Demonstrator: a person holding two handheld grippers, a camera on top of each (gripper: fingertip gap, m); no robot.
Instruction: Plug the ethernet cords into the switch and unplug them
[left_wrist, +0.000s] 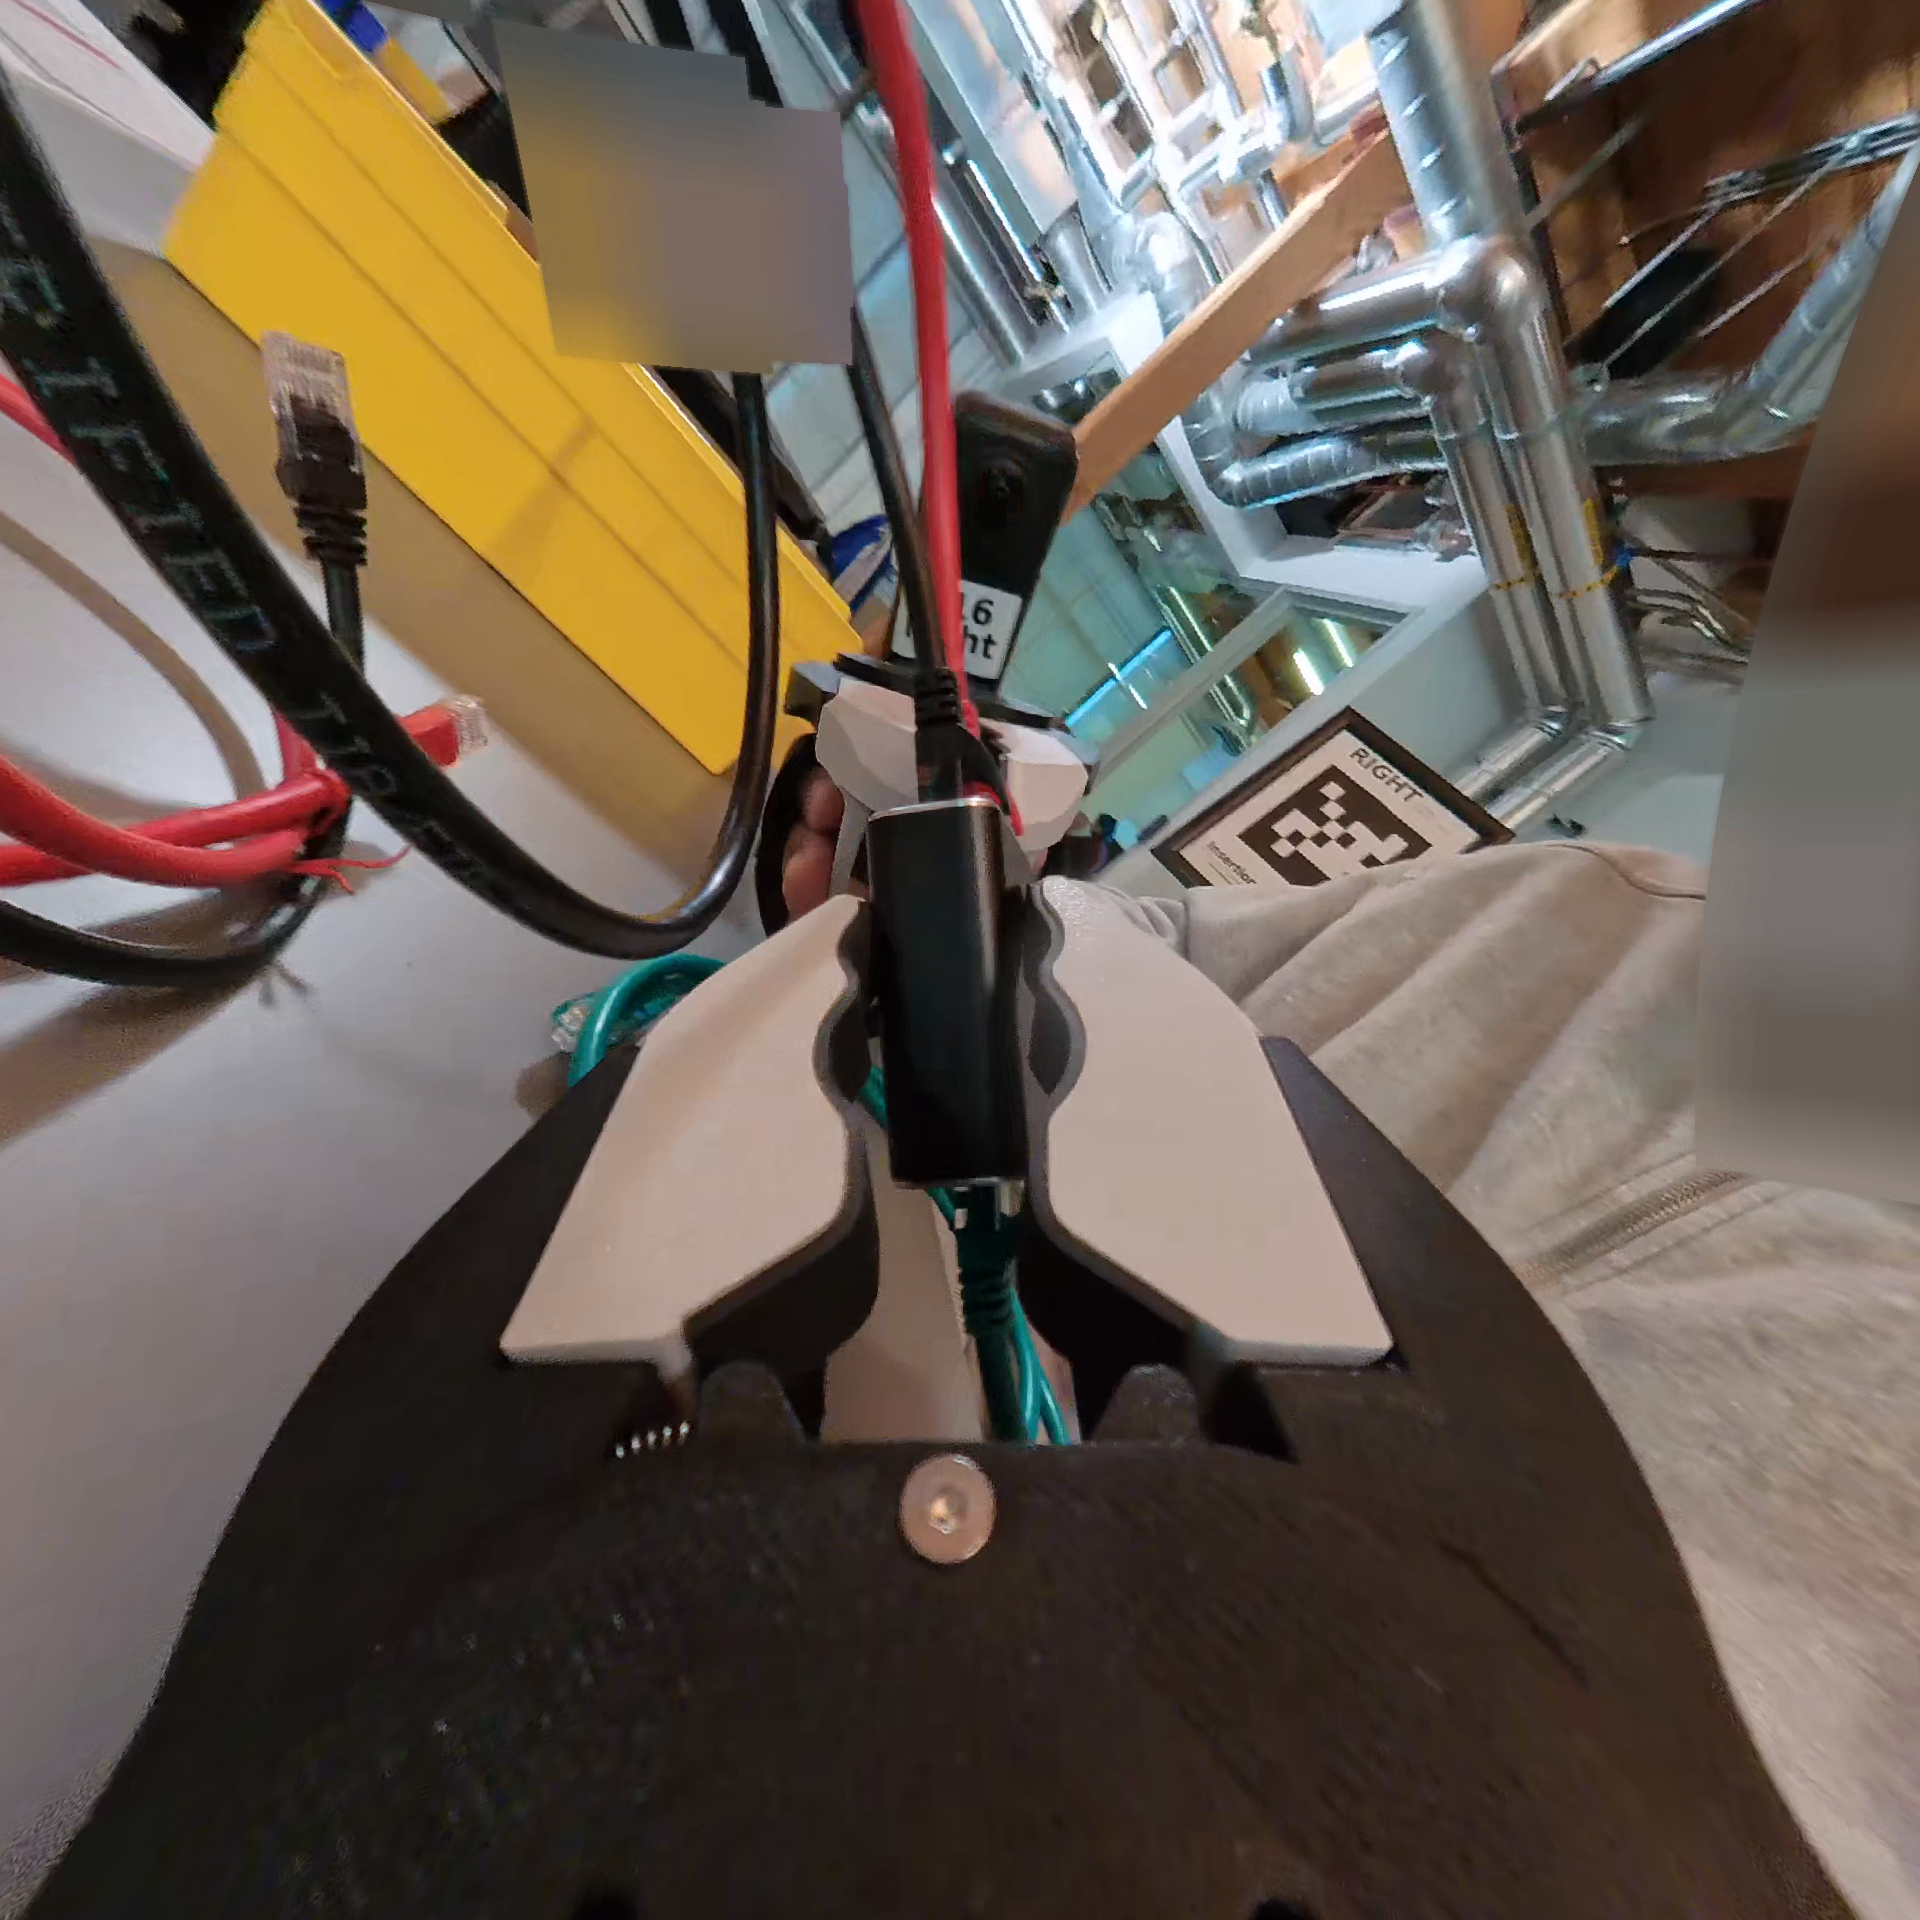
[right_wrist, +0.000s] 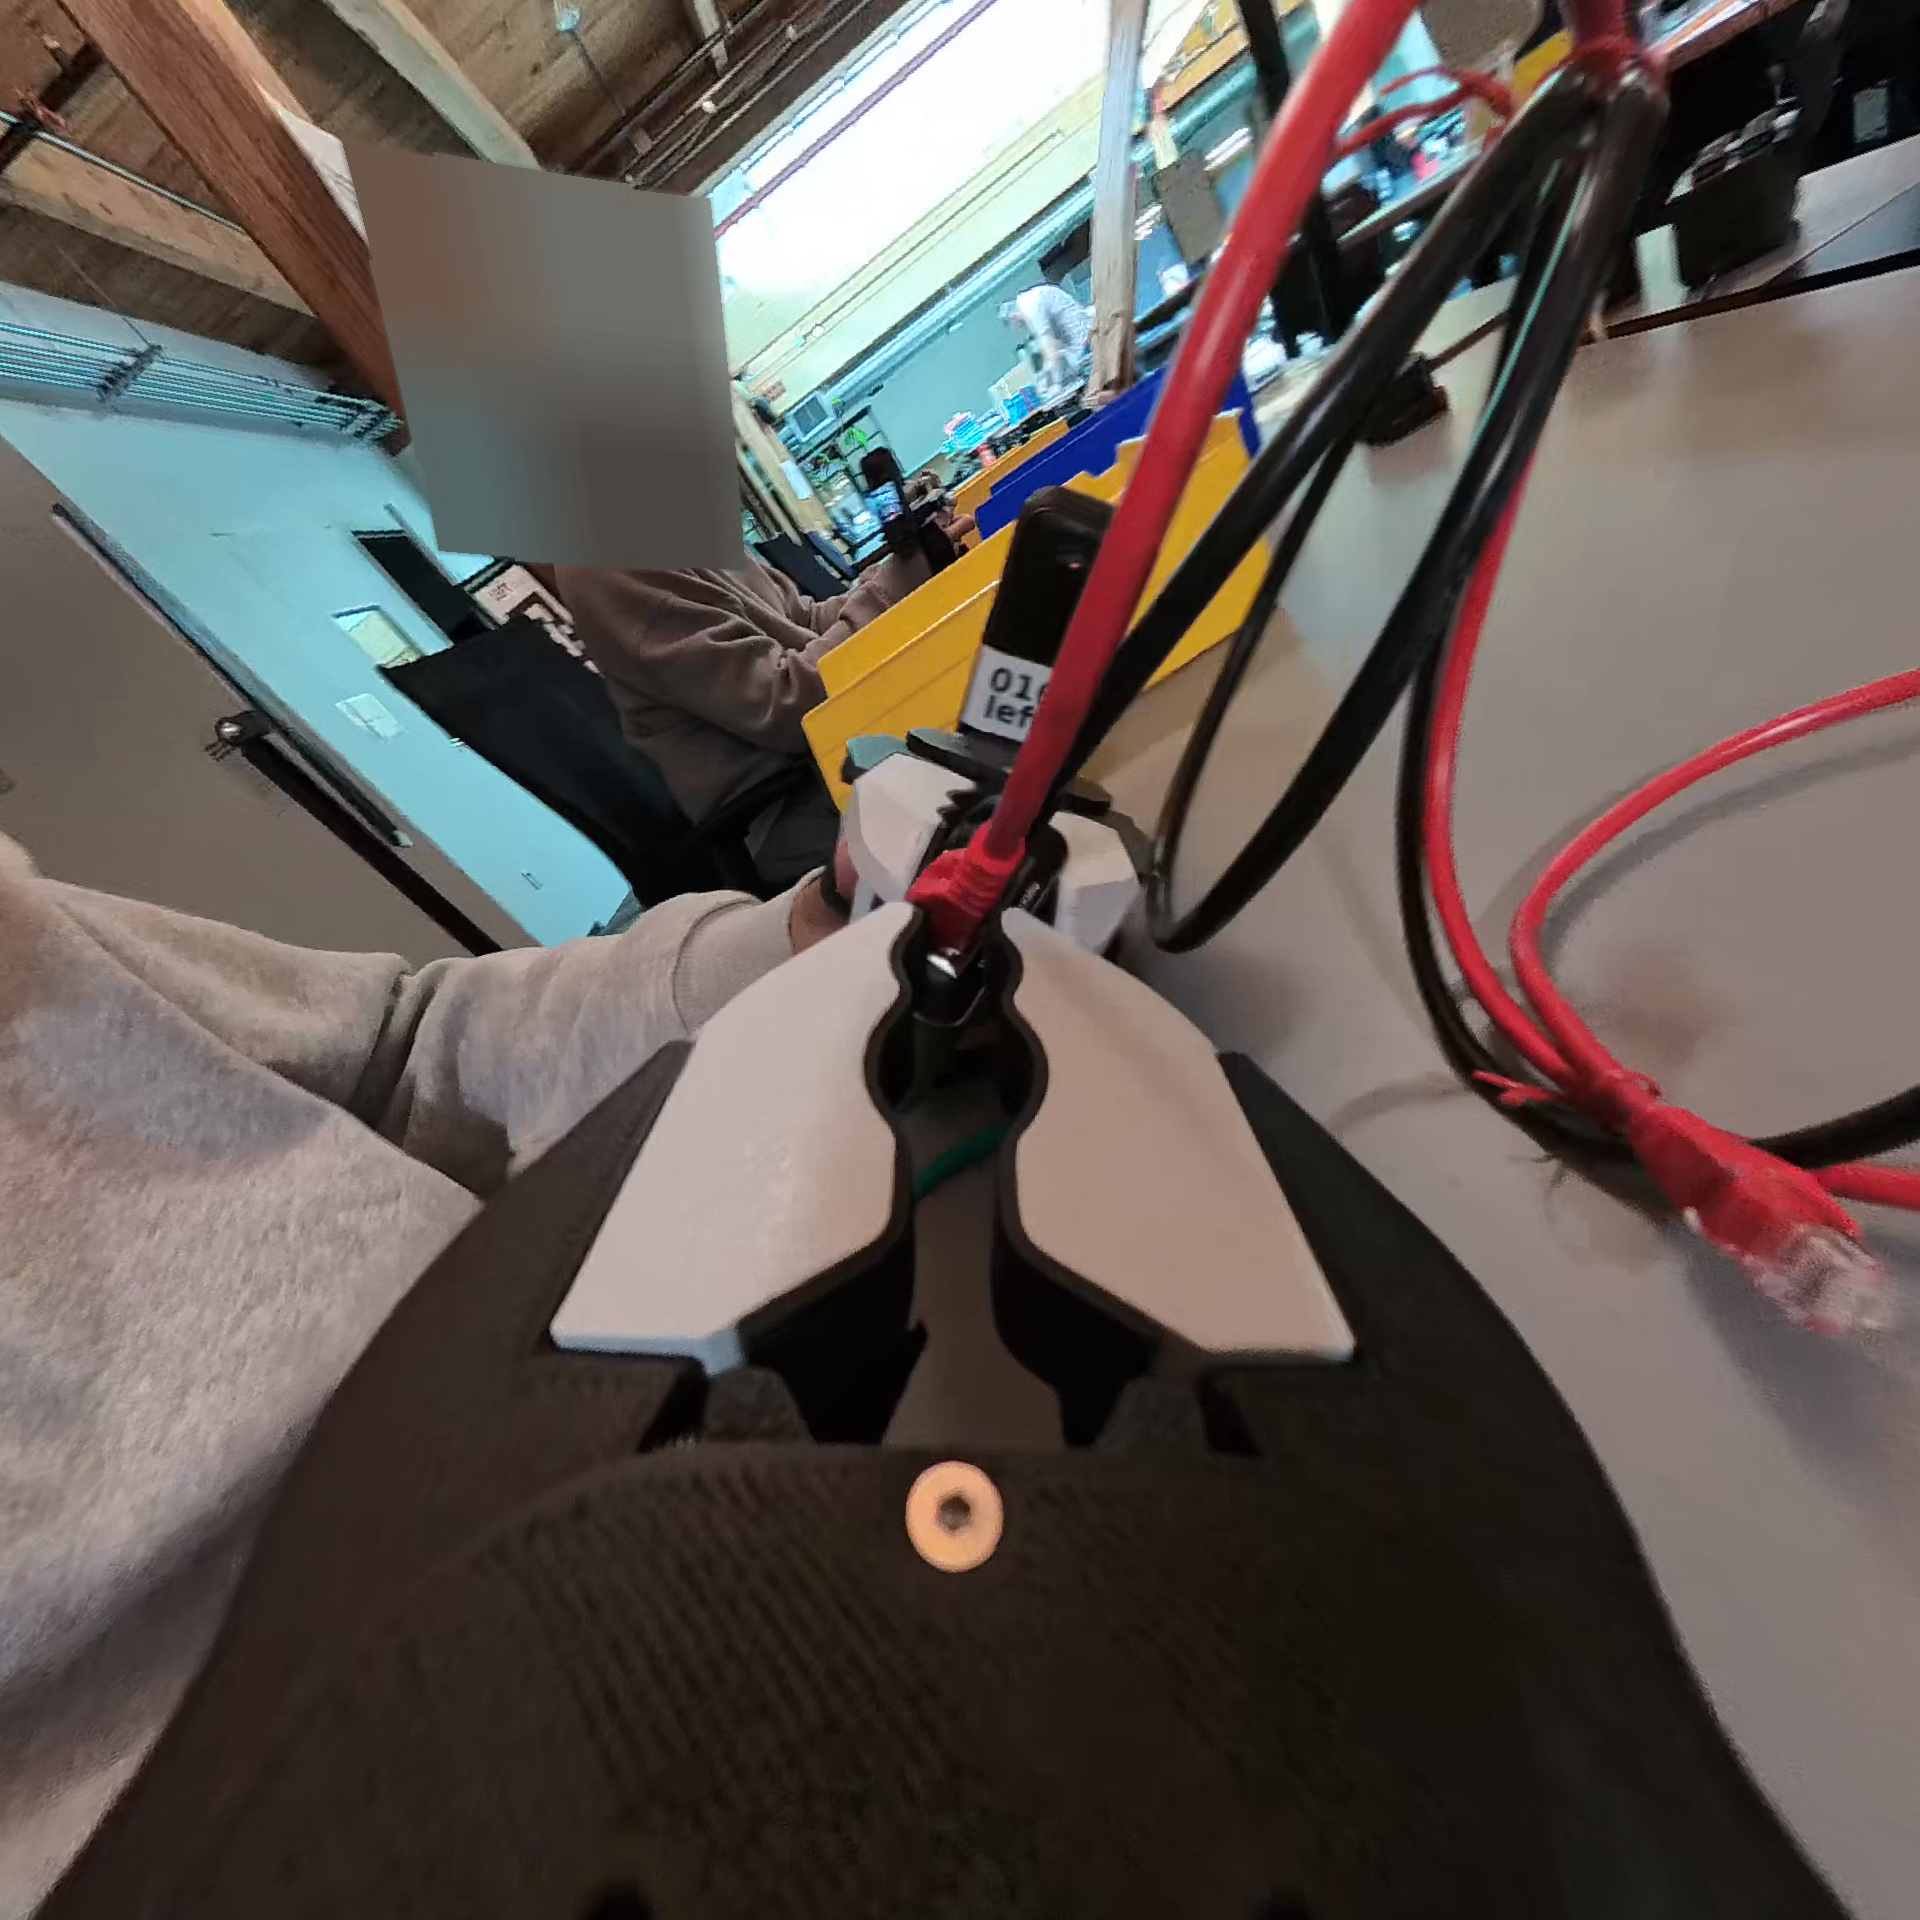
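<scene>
In the left wrist view my left gripper (left_wrist: 951, 920) is shut on a small black switch (left_wrist: 951, 1029), held upright above the grey table (left_wrist: 208, 1195). A black cord (left_wrist: 940, 717) enters its far end and a green cord (left_wrist: 987, 1288) its near end. My right gripper (left_wrist: 862, 748) faces it just beyond, with a red cord (left_wrist: 925, 312) rising from it. In the right wrist view my right gripper (right_wrist: 956, 930) is shut on the red cord's plug (right_wrist: 961, 883), at the black switch (right_wrist: 940, 1003). The left gripper (right_wrist: 894, 821) shows right behind.
Loose black plug (left_wrist: 312, 436), loose red plug (left_wrist: 447, 727) and a green cable coil (left_wrist: 623, 1003) lie on the table. Another loose red plug (right_wrist: 1766, 1216) lies at right. Yellow bins (left_wrist: 468, 343) and blue bins (right_wrist: 1091, 447) stand behind. A grey sleeve (left_wrist: 1558, 1143) and a seated person (right_wrist: 707, 665) are close.
</scene>
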